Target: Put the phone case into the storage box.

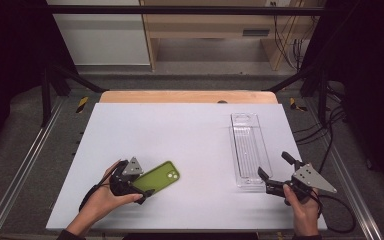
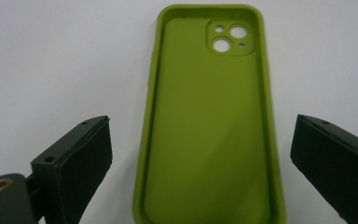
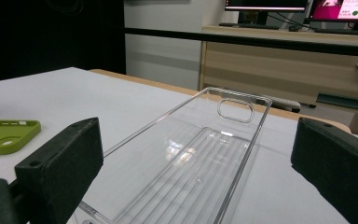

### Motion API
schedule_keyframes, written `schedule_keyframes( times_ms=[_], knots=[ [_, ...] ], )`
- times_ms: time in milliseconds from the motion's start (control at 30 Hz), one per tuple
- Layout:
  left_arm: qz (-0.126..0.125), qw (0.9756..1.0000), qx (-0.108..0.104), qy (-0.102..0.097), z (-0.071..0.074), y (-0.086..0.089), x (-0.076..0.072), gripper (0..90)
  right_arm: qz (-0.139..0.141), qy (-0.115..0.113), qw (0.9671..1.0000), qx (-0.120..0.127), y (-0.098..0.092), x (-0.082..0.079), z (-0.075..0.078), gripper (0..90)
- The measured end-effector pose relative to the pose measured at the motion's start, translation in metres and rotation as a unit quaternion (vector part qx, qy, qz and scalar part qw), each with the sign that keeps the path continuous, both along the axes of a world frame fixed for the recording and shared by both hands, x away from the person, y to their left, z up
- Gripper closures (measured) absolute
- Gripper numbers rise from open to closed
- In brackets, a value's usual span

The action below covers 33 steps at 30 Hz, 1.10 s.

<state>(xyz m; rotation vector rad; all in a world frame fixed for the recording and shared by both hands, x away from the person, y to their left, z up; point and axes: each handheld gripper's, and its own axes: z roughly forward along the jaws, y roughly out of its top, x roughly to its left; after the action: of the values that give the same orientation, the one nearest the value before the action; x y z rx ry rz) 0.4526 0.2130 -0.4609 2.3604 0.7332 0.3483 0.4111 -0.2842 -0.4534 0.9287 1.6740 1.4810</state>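
A lime-green phone case [image 1: 157, 178] lies open side up on the white board, camera cutout pointing away from the hand. My left gripper [image 1: 142, 184] is at its near end, jaws spread on either side of the case [image 2: 209, 130] with a gap to each pad, so it is open. A clear plastic tray [image 1: 236, 150] lies lengthwise at the right of the board. My right gripper [image 1: 273, 165] stands open at the tray's near end, and its jaws frame the tray [image 3: 261, 100] without touching it. The green case [image 3: 4, 135] lies far off to its left.
The white board [image 1: 170, 125] covers a wooden table [image 1: 187, 96]. Metal rails [image 1: 25, 155] run along both sides and cables [image 1: 330, 135] hang at the right. A wooden desk [image 3: 279, 51] with monitors stands beyond the far edge.
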Motion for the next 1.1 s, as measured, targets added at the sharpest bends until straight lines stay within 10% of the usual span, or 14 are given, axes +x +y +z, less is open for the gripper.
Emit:
schedule_keyframes(
  times_ms=[1100],
  knots=[
    [-0.019, 0.9984, 0.023, 0.049, -0.011, -0.001, 0.003, 12.8, 0.001, 0.002, 1.0, -0.005, 0.002, 0.0, 0.0, 2.6]
  ],
)
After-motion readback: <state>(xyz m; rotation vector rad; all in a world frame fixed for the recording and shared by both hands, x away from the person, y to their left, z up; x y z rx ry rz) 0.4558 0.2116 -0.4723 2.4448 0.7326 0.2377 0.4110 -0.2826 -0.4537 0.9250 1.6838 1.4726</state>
